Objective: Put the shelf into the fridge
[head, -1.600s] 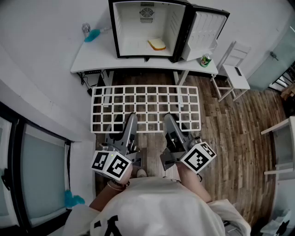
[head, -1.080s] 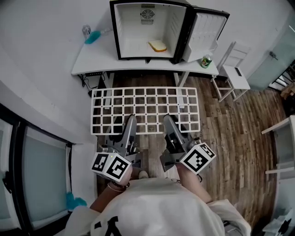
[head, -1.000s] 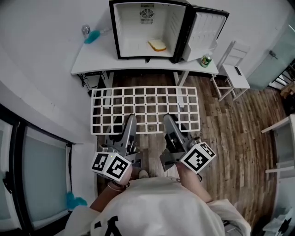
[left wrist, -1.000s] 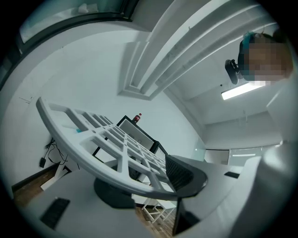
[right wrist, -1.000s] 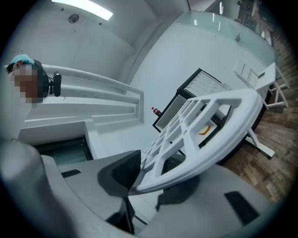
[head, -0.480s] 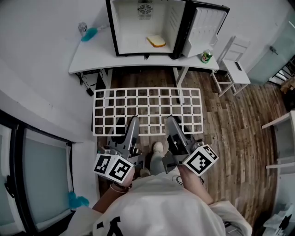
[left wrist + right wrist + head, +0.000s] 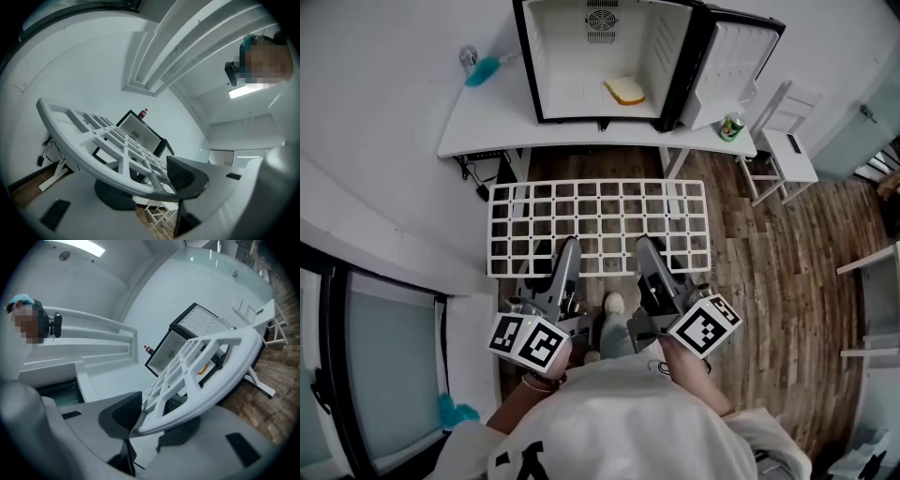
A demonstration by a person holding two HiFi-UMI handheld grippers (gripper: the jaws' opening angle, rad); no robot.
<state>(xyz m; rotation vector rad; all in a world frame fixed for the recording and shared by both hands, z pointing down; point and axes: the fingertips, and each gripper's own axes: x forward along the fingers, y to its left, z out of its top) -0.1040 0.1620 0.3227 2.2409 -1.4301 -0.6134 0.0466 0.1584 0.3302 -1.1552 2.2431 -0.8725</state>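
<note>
The bench (image 7: 487, 122) lies straight ahead of me and carries the fridge (image 7: 553, 56), mouth toward me, with its door (image 7: 733, 66) swung clear to the right. The shelf (image 7: 598, 228) is in the air between me and the bench, held roughly flat over the floor, its far edge short of the bench front. Its long axis runs left to right, across the line of approach and parallel to the fridge mouth. The fridge stands dead ahead of the shelf's far edge, so I judge the coming move to be a straight push forward with both hands together; neither hand is nearer. The left gripper (image 7: 569, 251) and right gripper (image 7: 645, 248) sit side by side on the near long edge, either side of its middle. Each pair of fingers is pinching that edge rail, one pad on each face, the grid fanning away from them. A slice of bread (image 7: 624, 90) rests on the fridge bottom, below where I expect the shelf to go.
</note>
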